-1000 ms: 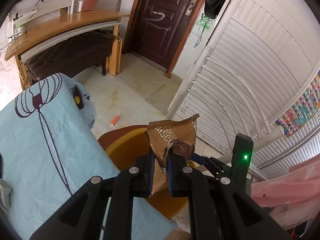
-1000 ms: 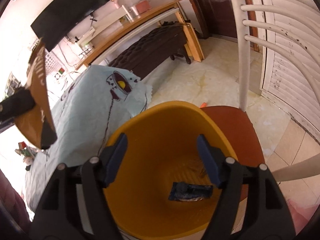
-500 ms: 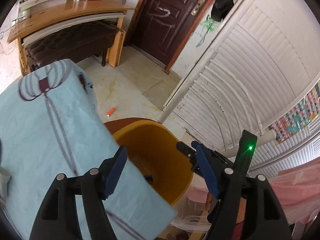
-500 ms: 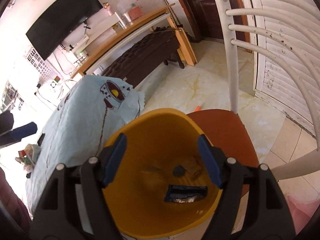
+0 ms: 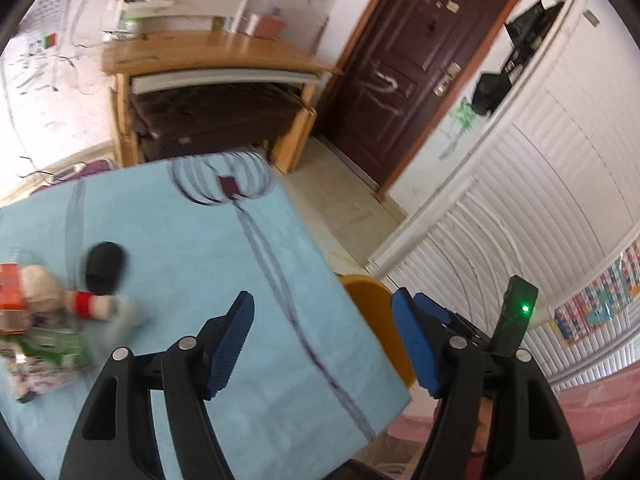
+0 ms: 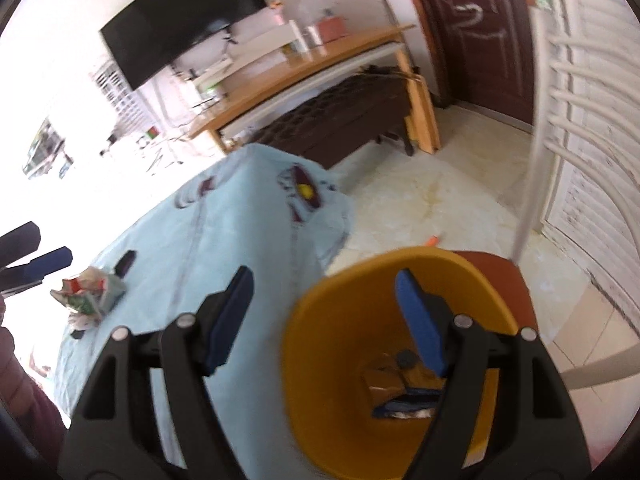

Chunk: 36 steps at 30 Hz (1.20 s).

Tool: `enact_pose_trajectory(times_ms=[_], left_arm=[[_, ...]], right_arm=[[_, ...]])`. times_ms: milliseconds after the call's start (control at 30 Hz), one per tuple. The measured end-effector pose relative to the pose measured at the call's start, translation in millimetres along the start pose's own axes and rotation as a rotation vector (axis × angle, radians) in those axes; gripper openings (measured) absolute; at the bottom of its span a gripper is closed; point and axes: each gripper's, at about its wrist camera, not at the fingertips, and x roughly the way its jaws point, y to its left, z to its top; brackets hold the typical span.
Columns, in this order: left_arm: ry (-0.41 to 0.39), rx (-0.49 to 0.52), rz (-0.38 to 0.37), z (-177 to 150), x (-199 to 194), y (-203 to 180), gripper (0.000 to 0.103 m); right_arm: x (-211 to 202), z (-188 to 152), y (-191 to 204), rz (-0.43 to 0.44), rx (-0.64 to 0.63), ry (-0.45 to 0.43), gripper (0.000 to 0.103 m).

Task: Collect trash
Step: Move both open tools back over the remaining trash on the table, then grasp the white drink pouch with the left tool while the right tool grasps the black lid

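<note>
Right wrist view, right gripper jaws opening, empty, above yellow bin holding wrappers, left gripper jaws wide, empty, over blue-clothed desk.

Two tools are in view: the left tool and the right tool, each with two blue pads and nothing between them; the right one's jaws are opening. One yellow bin stands on one chair with a brown seat, and in the bin lie at least three pieces of trash: a brown wrapper, a dark blue wrapper and a small dark round piece. On the one desk with a light blue cloth there is one blurred heap of trash, too smeared to count piece by piece, and one black object beside it. One small orange item lies on the floor. One dark door shows.
</note>
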Motion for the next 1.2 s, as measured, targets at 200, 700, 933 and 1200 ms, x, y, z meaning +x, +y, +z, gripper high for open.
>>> enact_pose_trajectory(times_ms=[200,700,933,1200], left_arm=[[-0.091,-0.074,0.07,1,-49,56,0.074],[-0.149,-0.206,0.309,-10,-120,192,0.076],[-0.065,-0.286,0.415,-21,-117,257,0.076],[0.014,-0.365,0.426,-28,-87,294,0.076]], right_arm=[[14,8,65,0.081,-0.099,0.019,0.083],[59,14,196,0.206,-0.293,0.137,0.083],[93,15,243,0.206,-0.376,0.199,0.083],[127,18,279,0.199,-0.451,0.263,0.082]])
